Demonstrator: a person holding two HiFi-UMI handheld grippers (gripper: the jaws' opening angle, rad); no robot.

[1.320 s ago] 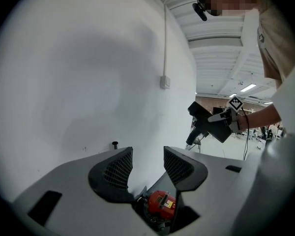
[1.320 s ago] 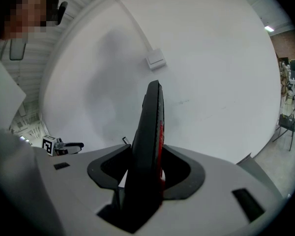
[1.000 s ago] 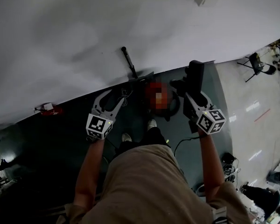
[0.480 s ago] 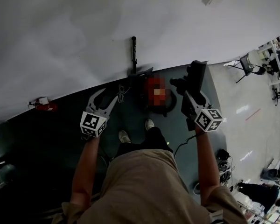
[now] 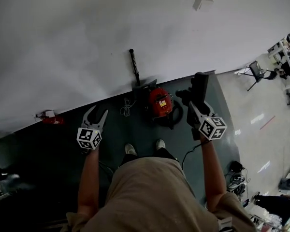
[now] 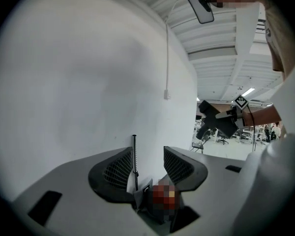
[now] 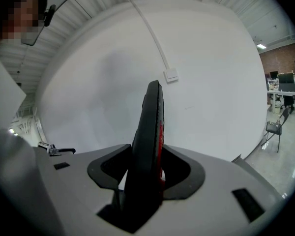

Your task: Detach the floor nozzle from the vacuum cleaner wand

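Observation:
My right gripper (image 5: 195,102) is shut on a flat black floor nozzle (image 5: 199,87), held up in the air to the right of the red canister vacuum (image 5: 159,102). In the right gripper view the nozzle (image 7: 150,127) stands edge-on between the pads, showing a red strip, with the gripper (image 7: 147,170) closed on it. A black wand (image 5: 134,65) leans against the white wall behind the vacuum. My left gripper (image 5: 95,112) hangs open and empty to the vacuum's left. In the left gripper view the wand (image 6: 134,157) shows between the open jaws of that gripper (image 6: 147,165).
The vacuum stands on a dark floor mat (image 5: 48,151) at the foot of the wall. A coiled cable (image 5: 127,108) lies by it, and a small red and white object (image 5: 50,117) lies at the wall's base on the left. A chair (image 5: 257,69) stands far right.
My left gripper has swung left, away from the vacuum, still open. The right gripper has shifted slightly with the nozzle in it. The wand leans the same way.

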